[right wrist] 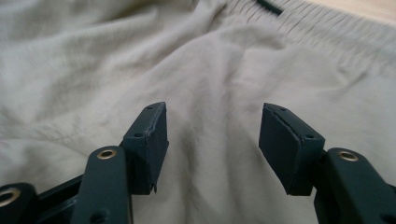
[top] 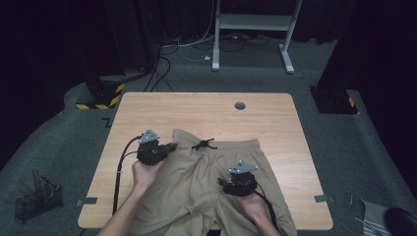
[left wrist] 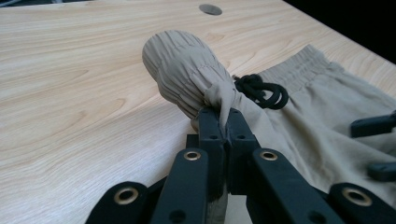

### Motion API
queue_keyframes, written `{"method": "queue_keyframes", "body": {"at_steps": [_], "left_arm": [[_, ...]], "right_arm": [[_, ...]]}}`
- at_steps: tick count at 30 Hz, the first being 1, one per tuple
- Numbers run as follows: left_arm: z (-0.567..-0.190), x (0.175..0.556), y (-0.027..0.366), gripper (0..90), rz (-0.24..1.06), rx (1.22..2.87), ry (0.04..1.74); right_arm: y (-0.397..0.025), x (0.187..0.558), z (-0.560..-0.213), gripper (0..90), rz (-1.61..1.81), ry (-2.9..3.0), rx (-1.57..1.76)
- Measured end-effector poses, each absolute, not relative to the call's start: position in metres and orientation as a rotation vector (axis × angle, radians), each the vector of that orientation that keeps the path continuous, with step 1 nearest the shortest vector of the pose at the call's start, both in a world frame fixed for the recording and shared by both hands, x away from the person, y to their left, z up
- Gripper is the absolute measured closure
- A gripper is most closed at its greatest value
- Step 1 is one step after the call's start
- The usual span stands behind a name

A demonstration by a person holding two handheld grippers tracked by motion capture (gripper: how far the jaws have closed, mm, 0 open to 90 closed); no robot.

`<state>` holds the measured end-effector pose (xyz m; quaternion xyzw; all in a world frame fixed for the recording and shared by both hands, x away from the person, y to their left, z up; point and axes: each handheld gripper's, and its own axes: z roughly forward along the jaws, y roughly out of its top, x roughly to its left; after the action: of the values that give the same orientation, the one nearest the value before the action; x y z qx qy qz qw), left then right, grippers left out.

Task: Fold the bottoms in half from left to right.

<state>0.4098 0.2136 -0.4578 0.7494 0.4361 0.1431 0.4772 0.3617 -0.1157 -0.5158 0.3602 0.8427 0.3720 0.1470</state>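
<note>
My left gripper [left wrist: 223, 122] pinches a bunched corner of the tan shorts [left wrist: 187, 74], which puffs up just past its shut jaws, mid frame. My right gripper [right wrist: 212, 140] has its jaws spread, hovering over the shorts' flat cloth between them.

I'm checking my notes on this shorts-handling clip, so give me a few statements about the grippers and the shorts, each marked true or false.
1. The left gripper is shut on a bunched corner of the tan shorts. True.
2. The right gripper has its jaws clamped on the fabric. False: its jaws stand open above the fabric.
3. A black drawstring lies at the waistband. True.
4. The shorts lie on a wooden table. True.
5. The shorts are folded in a neat square. False: they lie spread out and wrinkled.
</note>
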Motion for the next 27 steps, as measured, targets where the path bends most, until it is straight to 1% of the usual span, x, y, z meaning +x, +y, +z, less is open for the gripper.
{"method": "queue_keyframes", "body": {"at_steps": [6,18,27], "left_arm": [[-0.459,0.417,0.216,87.9,0.291,1.781,1.091],[-0.439,0.436,0.202,88.2,0.288,1.762,1.069],[-0.421,0.458,0.195,88.3,0.295,1.721,1.079]], "right_arm": [[-0.107,0.364,-0.522,39.4,1.010,2.431,1.001],[-0.093,0.380,-0.524,39.7,1.026,2.413,1.001],[-0.074,0.404,-0.524,41.0,1.021,2.392,1.025]]}}
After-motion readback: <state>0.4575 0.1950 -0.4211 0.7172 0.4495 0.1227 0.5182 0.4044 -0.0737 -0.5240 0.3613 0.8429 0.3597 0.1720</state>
